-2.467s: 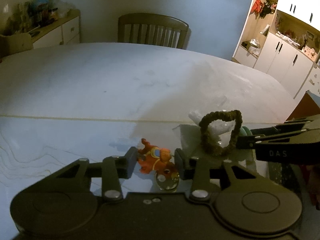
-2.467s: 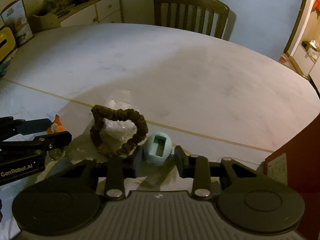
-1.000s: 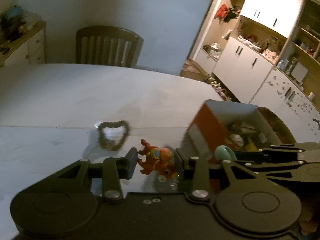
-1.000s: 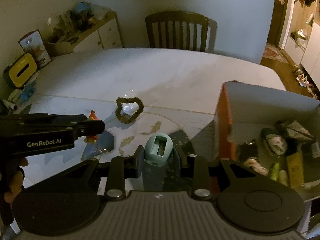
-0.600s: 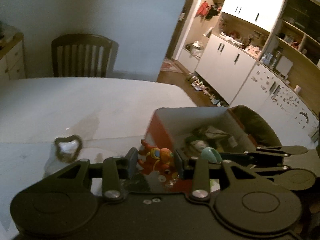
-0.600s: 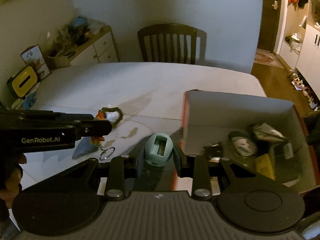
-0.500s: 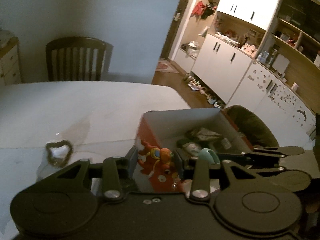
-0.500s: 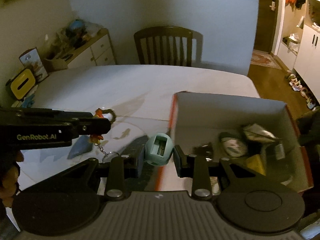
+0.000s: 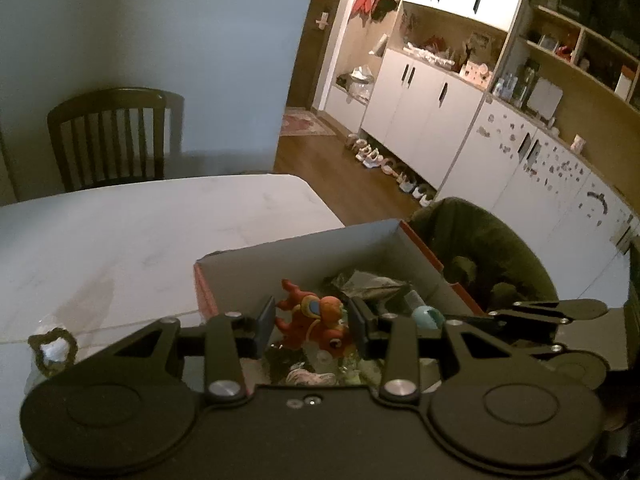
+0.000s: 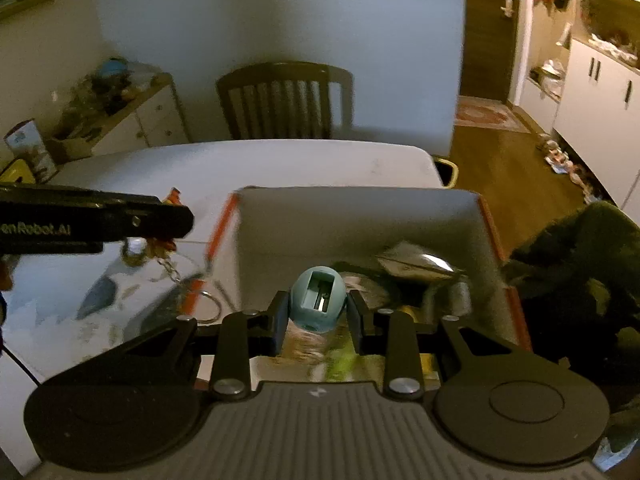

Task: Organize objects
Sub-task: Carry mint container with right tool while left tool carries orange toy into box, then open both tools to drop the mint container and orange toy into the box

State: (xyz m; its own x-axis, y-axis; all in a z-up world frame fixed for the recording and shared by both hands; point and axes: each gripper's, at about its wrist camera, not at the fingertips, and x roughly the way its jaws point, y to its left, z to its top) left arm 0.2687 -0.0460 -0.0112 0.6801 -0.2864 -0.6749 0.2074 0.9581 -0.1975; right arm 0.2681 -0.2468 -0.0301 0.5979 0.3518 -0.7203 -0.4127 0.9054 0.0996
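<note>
We judged the chief risk to be the key ring (image 10: 208, 307) dangling from our orange figure keychain (image 9: 314, 320): it hung at the orange edge of the box (image 10: 360, 216) and might snag there. Our left gripper (image 9: 311, 326) clamped the keychain over the box, and our right gripper (image 10: 318, 318) pinched a pale teal, egg-shaped pencil sharpener (image 10: 318, 298) above its cluttered inside. A brown scrunchie (image 9: 53, 351) lay on the bench (image 9: 140, 232).

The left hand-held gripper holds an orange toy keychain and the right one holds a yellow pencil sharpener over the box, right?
Not quite: the small egg-shaped plastic pencil sharpener is pale teal, not yellow, as the right wrist view shows. The left hand-held gripper does hold the orange toy figure keychain, and the right hand-held gripper is over the orange-edged cardboard box.
</note>
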